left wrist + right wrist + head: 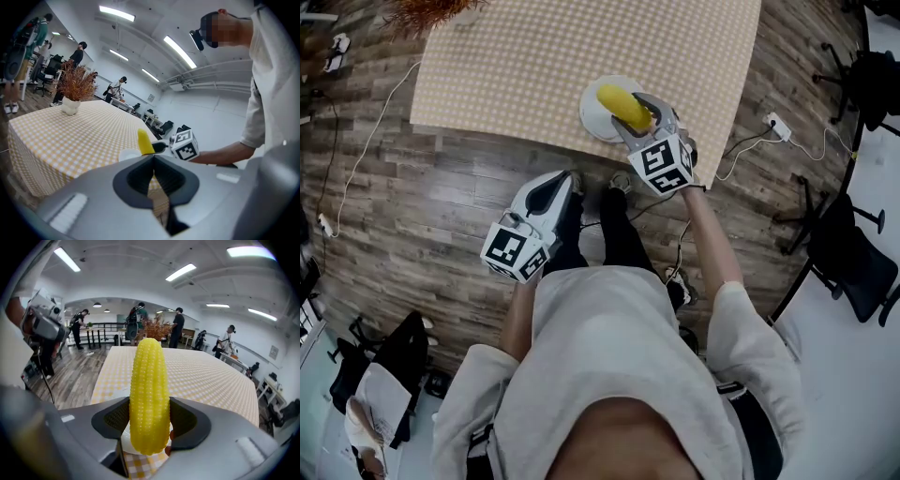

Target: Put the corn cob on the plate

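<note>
Nearest the person's body, the left tongs hang over the wooden floor, short of the surface's edge. Its jaws are pressed together with nothing between them. It seems parked there because the job needs only one hand.

Just beyond, the right tongs reach over the near edge of the surface, which is covered in a checked cloth. These tongs are clamped on the corn cob. In the right gripper view the pads press the cob's lower part from both sides, and most of its length sticks out past the jaws. Gripping low like this probably leaves the free end clear to go down first.

The cob sits directly over the white plate, which lies near the surface's front edge. Part of the plate's rim shows under the cob's butt end. From the left gripper view the cob stands tilted upward above the plate. Whether it already touches the plate is not clear from any view; it looks to be just above it. Apart from the cob over it, the plate holds nothing that can be seen.

Farther along the surface stands a dried plant in a small white pot, well apart from the plate. Beyond that are desks, chairs and several people standing.
</note>
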### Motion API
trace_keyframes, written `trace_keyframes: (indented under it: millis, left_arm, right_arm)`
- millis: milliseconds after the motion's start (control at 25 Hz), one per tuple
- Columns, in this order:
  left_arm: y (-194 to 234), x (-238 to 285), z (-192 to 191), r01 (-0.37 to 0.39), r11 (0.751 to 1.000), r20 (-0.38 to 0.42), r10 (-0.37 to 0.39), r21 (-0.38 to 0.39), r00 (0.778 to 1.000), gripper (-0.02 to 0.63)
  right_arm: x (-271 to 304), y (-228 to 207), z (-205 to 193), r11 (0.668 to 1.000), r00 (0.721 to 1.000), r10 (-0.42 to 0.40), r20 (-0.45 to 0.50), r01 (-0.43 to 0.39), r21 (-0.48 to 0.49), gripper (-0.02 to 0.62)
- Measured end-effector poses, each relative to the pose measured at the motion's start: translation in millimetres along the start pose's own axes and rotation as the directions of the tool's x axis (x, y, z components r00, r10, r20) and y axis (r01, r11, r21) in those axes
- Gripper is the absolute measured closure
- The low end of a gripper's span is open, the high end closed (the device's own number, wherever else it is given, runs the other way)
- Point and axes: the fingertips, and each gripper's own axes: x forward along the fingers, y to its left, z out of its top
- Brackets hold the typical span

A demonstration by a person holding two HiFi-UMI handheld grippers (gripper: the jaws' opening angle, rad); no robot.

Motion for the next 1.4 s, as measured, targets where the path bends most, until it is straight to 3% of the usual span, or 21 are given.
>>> trace_keyframes:
  millis: [160, 320, 400, 480, 760, 880, 1160, 1400]
  left_arm:
    - [-1, -1, -1, 0.0, 1.0, 0.006, 0.0, 0.002, 1.0, 0.598]
    - [1, -5, 1, 0.0, 1.0, 0.019, 0.001, -0.017, 1.0, 0.598]
    - [3, -6, 1, -0.004, 1.0, 0.026, 0.005, -0.028, 1.0, 0.598]
    - [4, -6, 0, -0.007, 0.999, 0.028, 0.008, -0.031, 1.0, 0.598]
    - [8, -8, 0, -0.02, 0.999, 0.035, 0.022, -0.044, 0.999, 0.598]
    - [11, -7, 2, -0.022, 0.998, 0.037, 0.024, -0.052, 0.999, 0.598]
    - [13, -4, 6, -0.02, 0.998, 0.047, 0.022, -0.055, 0.999, 0.598]
    - [17, -3, 10, -0.019, 0.998, 0.059, 0.023, -0.065, 0.998, 0.598]
  right_arm:
    - [5, 14, -3, 0.971, 0.997, 0.042, -0.059, -0.055, -0.235, 0.345]
    - [8, 23, -7, 0.887, 0.988, 0.081, -0.132, -0.132, -0.443, 0.345]
    - [9, 27, -10, 0.846, 0.98, 0.108, -0.17, -0.18, -0.501, 0.345]
    - [10, 29, -12, 0.83, 0.97, 0.143, -0.195, -0.225, -0.51, 0.345]
    - [19, 27, -11, 0.856, 0.947, 0.237, -0.219, -0.31, -0.413, 0.345]
    - [24, 27, -11, 0.852, 0.932, 0.267, -0.244, -0.347, -0.393, 0.345]
    - [34, 35, -16, 0.811, 0.869, 0.345, -0.354, -0.466, -0.353, 0.345]
    - [40, 37, -21, 0.758, 0.819, 0.32, -0.477, -0.523, -0.39, 0.345]
